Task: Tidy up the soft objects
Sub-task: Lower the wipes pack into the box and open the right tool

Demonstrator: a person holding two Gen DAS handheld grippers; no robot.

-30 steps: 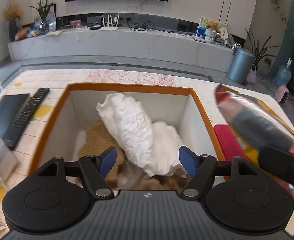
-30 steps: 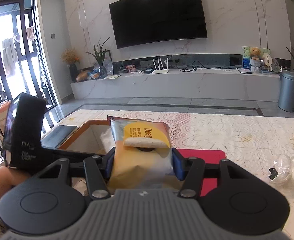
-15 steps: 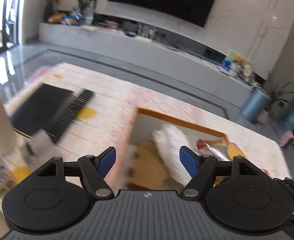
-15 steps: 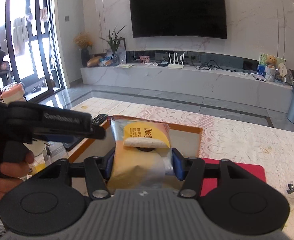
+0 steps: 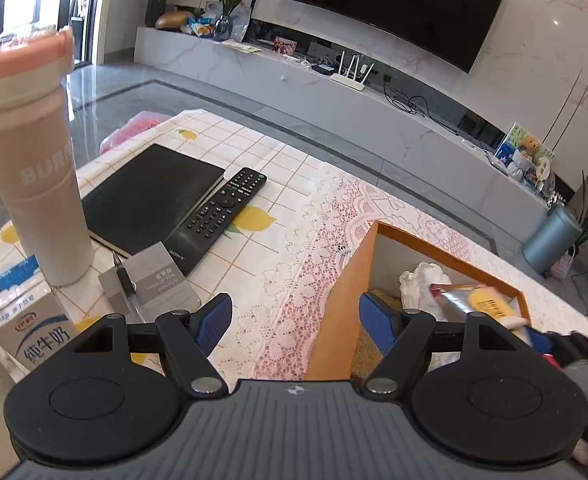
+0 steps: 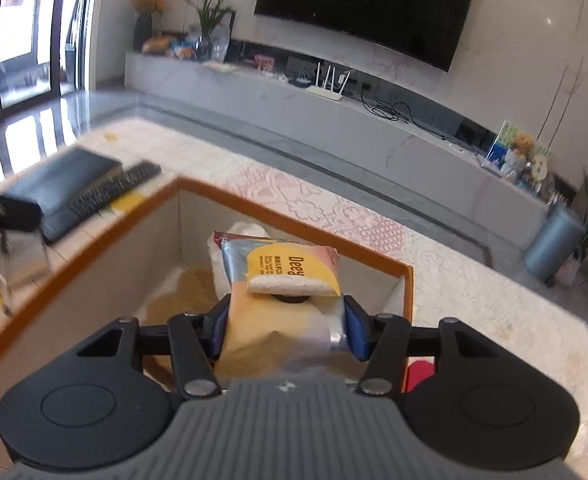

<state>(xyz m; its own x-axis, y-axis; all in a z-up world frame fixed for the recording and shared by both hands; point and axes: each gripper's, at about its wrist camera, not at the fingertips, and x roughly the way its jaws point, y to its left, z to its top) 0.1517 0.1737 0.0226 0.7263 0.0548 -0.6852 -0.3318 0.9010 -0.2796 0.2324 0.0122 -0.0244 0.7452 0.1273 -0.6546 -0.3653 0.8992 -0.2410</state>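
Note:
My right gripper (image 6: 286,330) is shut on a yellow and silver snack bag (image 6: 282,280) and holds it over the orange-rimmed box (image 6: 94,236). Inside the box lie a white crumpled soft thing (image 6: 246,230) and a tan plush thing (image 6: 190,292). In the left wrist view my left gripper (image 5: 294,320) is open and empty, above the lace tablecloth just left of the box's wall (image 5: 342,300). The bag (image 5: 478,304) and the white thing (image 5: 418,284) show there inside the box.
Left of the box lie a black remote (image 5: 222,216), a black notebook (image 5: 150,196), a grey card with a pen (image 5: 154,280), a pink bottle (image 5: 34,168) and a milk carton (image 5: 26,324). A red item (image 6: 420,374) lies right of the box.
My left gripper has pulled back out of the box and swung left, still open. My right gripper has carried the snack bag leftward over the box and tilted down into it.

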